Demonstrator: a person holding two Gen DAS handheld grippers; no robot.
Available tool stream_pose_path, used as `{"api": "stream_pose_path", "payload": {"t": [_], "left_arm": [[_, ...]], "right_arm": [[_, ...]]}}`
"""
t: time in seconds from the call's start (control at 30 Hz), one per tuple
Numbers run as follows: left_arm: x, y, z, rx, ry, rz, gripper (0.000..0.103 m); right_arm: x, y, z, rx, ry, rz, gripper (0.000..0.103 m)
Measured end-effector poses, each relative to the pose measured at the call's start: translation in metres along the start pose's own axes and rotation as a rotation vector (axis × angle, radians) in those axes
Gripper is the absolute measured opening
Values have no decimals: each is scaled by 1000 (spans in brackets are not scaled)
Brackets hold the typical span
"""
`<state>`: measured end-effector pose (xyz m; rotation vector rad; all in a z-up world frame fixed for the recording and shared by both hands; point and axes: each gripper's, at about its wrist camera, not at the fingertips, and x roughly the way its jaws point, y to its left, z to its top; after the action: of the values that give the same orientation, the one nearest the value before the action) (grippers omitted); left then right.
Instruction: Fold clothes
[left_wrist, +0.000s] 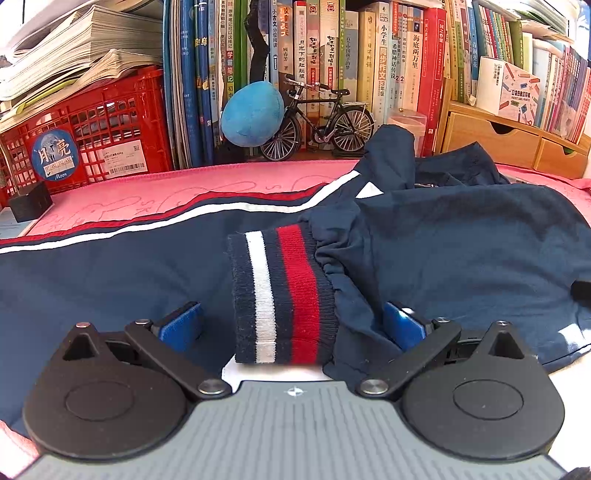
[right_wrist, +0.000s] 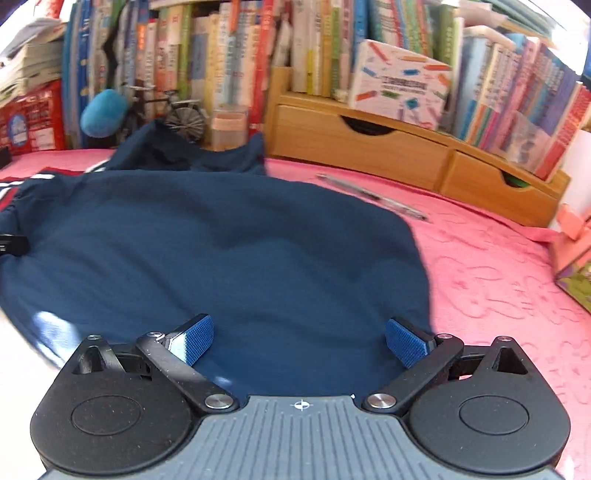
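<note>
The left gripper (left_wrist: 291, 325) is spread wide over a navy jacket (left_wrist: 461, 240) lying on a pink cloth (left_wrist: 166, 192). A ribbed cuff (left_wrist: 280, 295) with white and red stripes lies between its blue pads (left_wrist: 183, 325), touching neither as far as the view shows. Beyond the cuff, a sleeve with red and white stripes runs away to the left. Past the jacket stand a blue plush (left_wrist: 253, 114), a model bicycle (left_wrist: 325, 122), a red crate (left_wrist: 92, 129) and rows of books (left_wrist: 369, 55). The right gripper (right_wrist: 299, 343) is also spread wide, holding nothing, with plain navy fabric under and ahead of it. A pen (right_wrist: 373, 197) lies on the cloth ahead to the right, before wooden drawers (right_wrist: 369, 147).
</note>
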<state>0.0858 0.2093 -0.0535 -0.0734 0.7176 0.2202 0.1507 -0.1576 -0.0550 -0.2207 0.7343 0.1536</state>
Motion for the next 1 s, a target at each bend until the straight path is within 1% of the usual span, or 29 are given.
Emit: {"api": "stream_pose_path", "payload": {"t": [0.17, 0.2, 0.3, 0.4, 0.5, 0.73, 0.77, 0.93, 1.0], "left_arm": [[0, 0, 0, 0, 0, 2, 103], [0, 0, 0, 0, 1, 1, 103], [0, 0, 0, -1, 3, 1, 103], [1, 0, 1, -3, 5, 1, 103], [0, -1, 0, -4, 5, 7, 103], [0, -2, 1, -4, 4, 12, 103], [0, -2, 1, -3, 4, 12, 103], [0, -2, 1, -2, 4, 12, 103], [-1, -4, 1, 4, 1, 18, 103]], "right_arm": [[7, -31, -11, 52, 28, -119, 100], [1, -35, -12, 62, 18, -114, 100], [-18, -27, -16, 16, -49, -68, 99], [-33, -4, -12, -56, -100, 56, 99], [-38, 19, -7, -86, -101, 182, 99], [-15, 12, -9, -57, -50, 138, 99], [-12, 11, -9, -53, -43, 132, 102], [4, 5, -11, -31, -6, 100, 103], [6, -13, -12, 21, 17, 33, 103]]}}
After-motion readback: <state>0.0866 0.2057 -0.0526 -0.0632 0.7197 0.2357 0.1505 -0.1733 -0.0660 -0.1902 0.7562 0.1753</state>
